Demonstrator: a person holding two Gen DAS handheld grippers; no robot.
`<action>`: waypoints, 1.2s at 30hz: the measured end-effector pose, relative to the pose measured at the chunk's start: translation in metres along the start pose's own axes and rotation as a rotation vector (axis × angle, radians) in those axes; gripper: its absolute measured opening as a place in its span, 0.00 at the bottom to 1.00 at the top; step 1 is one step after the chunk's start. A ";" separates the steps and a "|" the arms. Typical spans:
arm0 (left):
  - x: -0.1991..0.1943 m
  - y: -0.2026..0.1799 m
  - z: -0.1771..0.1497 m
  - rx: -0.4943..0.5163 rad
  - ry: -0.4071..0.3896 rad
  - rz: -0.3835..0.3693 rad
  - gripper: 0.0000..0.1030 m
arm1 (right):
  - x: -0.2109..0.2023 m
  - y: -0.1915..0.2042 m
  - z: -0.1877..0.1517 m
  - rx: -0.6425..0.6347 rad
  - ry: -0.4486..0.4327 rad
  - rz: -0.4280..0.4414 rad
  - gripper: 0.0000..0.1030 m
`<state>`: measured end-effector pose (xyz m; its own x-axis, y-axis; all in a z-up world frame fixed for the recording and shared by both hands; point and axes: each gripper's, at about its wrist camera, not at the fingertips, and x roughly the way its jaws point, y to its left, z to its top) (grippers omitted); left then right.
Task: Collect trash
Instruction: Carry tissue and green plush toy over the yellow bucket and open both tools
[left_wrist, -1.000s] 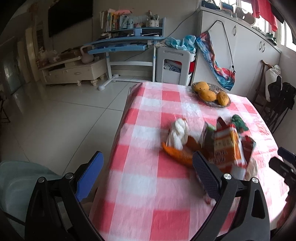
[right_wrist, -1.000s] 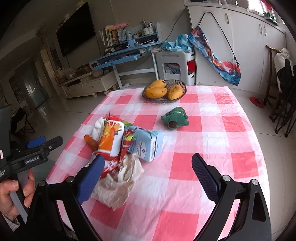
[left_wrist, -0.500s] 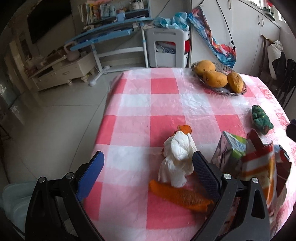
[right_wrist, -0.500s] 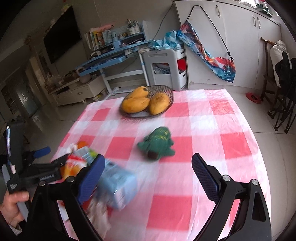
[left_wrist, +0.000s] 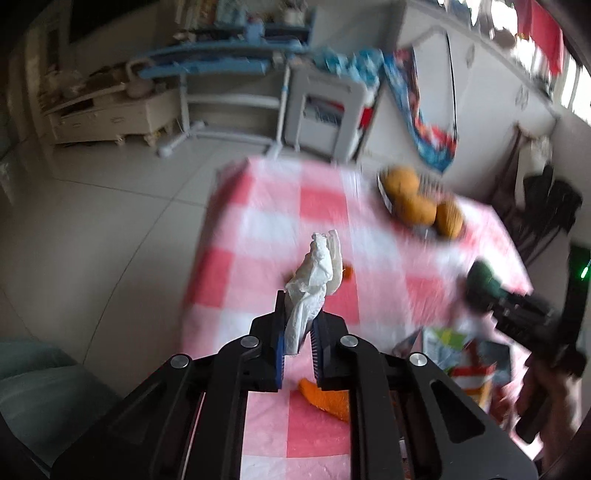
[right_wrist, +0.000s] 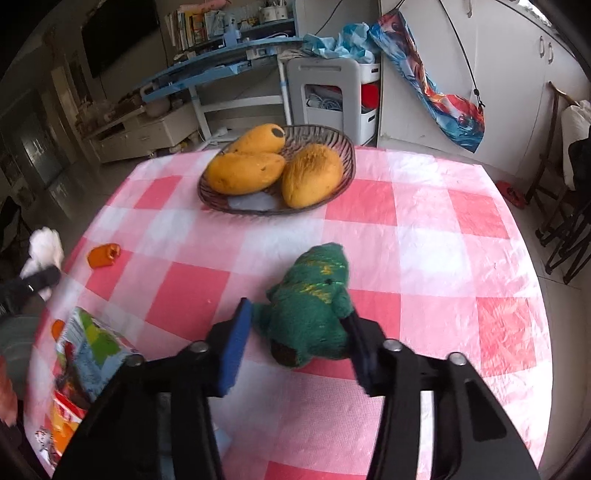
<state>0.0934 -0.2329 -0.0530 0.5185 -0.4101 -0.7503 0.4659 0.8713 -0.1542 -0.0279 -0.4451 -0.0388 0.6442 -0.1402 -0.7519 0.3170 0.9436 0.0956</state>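
The crumpled white tissue (left_wrist: 312, 291) is pinched between the blue pads of the left hand-held gripper (left_wrist: 298, 345), lifted above the near-left part of the desk (left_wrist: 325, 206); its long axis runs along the fingers, with the loose end pointing away from the camera toward the far edge. Below it on the pink-checked cloth lie an orange peel strip (left_wrist: 327, 398) and, further off, a small orange peel piece (right_wrist: 104, 254). The right hand-held gripper (right_wrist: 295, 347) is clenched around the green knitted toy (right_wrist: 314, 306), whose long axis points away toward the basket (right_wrist: 332, 138) of mangoes (right_wrist: 245, 171). A drink carton (right_wrist: 92, 347) and snack wrapper (right_wrist: 62, 417) lie at the desk's left edge.
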 end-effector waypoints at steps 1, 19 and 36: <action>-0.007 0.003 0.002 -0.015 -0.027 -0.005 0.11 | -0.004 0.001 0.001 -0.002 -0.011 0.001 0.29; -0.057 -0.030 -0.013 0.090 -0.156 -0.006 0.12 | -0.087 0.039 0.011 -0.079 -0.203 0.145 0.26; -0.094 -0.046 -0.062 0.136 -0.172 -0.036 0.12 | -0.146 0.066 -0.036 -0.110 -0.212 0.228 0.27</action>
<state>-0.0211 -0.2182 -0.0149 0.6091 -0.4908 -0.6230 0.5726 0.8156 -0.0826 -0.1266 -0.3518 0.0541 0.8242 0.0304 -0.5655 0.0783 0.9829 0.1668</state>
